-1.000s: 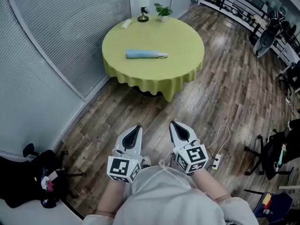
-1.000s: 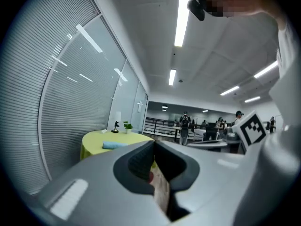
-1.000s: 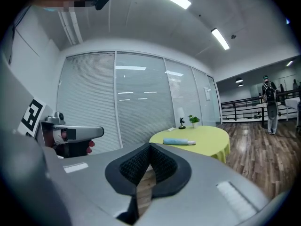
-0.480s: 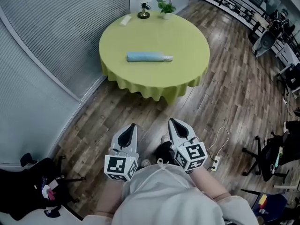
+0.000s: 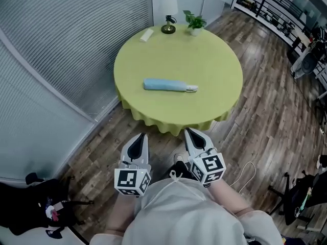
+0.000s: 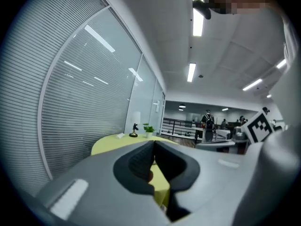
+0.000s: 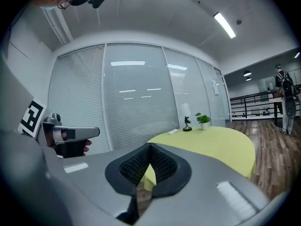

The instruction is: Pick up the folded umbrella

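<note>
A folded light-blue umbrella with a pale handle end on its right lies flat near the middle of a round table under a yellow-green cloth. Both grippers hang low in the head view, short of the table's near edge. My left gripper is shut, its jaws together with nothing between them. My right gripper looks shut too, jaws meeting at the tip and empty. In the left gripper view the table shows beyond the jaws; in the right gripper view the table lies ahead. The umbrella is not visible in either gripper view.
A lamp, a small potted plant and a white card stand at the table's far edge. Blinds and glass walls run along the left. A dark chair sits at lower left, a cable on the wood floor at right.
The table and umbrella have come closer and lower in the head view as I walked toward them. Both grippers stay shut and in the same pose before me.
</note>
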`<state>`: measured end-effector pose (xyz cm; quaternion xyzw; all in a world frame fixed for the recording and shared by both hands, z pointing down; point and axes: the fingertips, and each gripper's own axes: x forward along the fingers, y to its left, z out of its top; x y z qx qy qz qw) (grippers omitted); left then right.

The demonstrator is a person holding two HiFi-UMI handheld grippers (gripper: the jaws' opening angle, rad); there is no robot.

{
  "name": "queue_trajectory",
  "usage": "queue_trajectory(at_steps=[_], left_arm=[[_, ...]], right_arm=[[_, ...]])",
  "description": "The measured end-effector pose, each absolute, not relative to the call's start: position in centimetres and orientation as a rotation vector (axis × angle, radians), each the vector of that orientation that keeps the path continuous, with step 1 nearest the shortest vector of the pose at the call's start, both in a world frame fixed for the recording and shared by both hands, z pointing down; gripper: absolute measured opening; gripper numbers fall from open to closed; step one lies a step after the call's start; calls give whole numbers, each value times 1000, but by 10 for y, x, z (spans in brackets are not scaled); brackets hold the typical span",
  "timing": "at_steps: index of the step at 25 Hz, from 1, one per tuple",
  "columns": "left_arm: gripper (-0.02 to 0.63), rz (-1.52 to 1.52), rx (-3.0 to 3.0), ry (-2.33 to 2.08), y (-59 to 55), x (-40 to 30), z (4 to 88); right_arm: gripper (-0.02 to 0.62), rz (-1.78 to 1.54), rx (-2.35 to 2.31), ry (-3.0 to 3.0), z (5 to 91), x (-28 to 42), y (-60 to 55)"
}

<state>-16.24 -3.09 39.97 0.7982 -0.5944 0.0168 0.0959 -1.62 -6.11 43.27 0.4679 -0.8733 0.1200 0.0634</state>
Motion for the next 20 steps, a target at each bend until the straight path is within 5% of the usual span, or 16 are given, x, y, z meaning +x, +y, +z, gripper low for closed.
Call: queue_trajectory(at_steps=[20], left_arm=[[6,142,2357,-1717,-270,-106,441]], right_arm=[[0,445,1216,-2643,473,21,-288]])
